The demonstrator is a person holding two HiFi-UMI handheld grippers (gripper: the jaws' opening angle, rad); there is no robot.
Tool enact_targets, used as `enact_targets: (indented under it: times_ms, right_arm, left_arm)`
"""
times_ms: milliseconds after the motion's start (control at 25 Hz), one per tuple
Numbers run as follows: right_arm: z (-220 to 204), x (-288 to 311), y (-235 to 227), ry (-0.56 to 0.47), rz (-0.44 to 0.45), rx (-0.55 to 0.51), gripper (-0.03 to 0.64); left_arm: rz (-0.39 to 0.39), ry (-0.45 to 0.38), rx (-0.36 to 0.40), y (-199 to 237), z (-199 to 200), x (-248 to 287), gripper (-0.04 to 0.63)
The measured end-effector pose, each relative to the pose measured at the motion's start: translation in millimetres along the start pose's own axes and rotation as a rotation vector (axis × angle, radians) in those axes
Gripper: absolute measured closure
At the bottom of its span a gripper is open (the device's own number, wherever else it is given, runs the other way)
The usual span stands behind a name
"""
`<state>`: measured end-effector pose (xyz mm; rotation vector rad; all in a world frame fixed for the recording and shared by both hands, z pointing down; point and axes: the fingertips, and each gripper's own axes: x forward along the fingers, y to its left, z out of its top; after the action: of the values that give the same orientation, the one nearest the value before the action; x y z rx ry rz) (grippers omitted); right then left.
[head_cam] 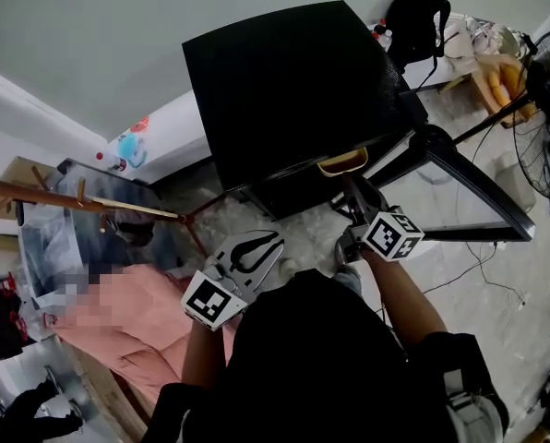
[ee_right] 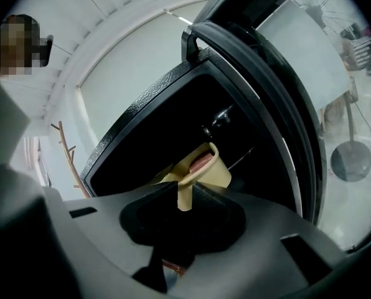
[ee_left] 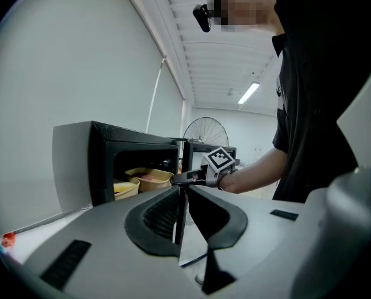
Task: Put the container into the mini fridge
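The black mini fridge (head_cam: 284, 90) stands with its door (head_cam: 460, 169) swung open to the right. A yellow container (ee_right: 201, 167) with something pinkish inside sits tilted at the fridge's mouth, and its rim (head_cam: 342, 162) pokes out from under the fridge top in the head view. My right gripper (ee_right: 184, 192) is shut on the near rim of that container. In the left gripper view the right gripper (ee_left: 184, 178) reaches the same container (ee_left: 151, 177) from the side. My left gripper (ee_left: 180, 195) hangs back, lower left of the fridge (head_cam: 255, 245), shut with nothing in it.
A second yellow container (ee_left: 126, 189) sits inside the fridge, left of the held one. A standing fan (head_cam: 547, 72) and a black bag (head_cam: 418, 21) are at the back right. A wooden rack (head_cam: 72, 201) and pink cloth (head_cam: 137, 321) are to the left.
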<state>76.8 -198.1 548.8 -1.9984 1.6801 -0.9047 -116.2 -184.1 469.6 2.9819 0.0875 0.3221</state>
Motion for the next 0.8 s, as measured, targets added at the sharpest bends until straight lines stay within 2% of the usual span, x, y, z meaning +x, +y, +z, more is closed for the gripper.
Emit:
enact_targets:
  times_ms: [400,800]
  right_arm:
    - [10.6,33.8,-1.1,0.016,-0.001,-0.014,0.531]
    - [11.4,52.4,4.1,0.065,0.041,-0.005,0.531]
  left_arm:
    - [0.085,-0.002,-0.007,17.0,-0.7,-18.4,0.535]
    - [0.16,-0.005,-0.026,14.6,1.0,-25.1,0.537]
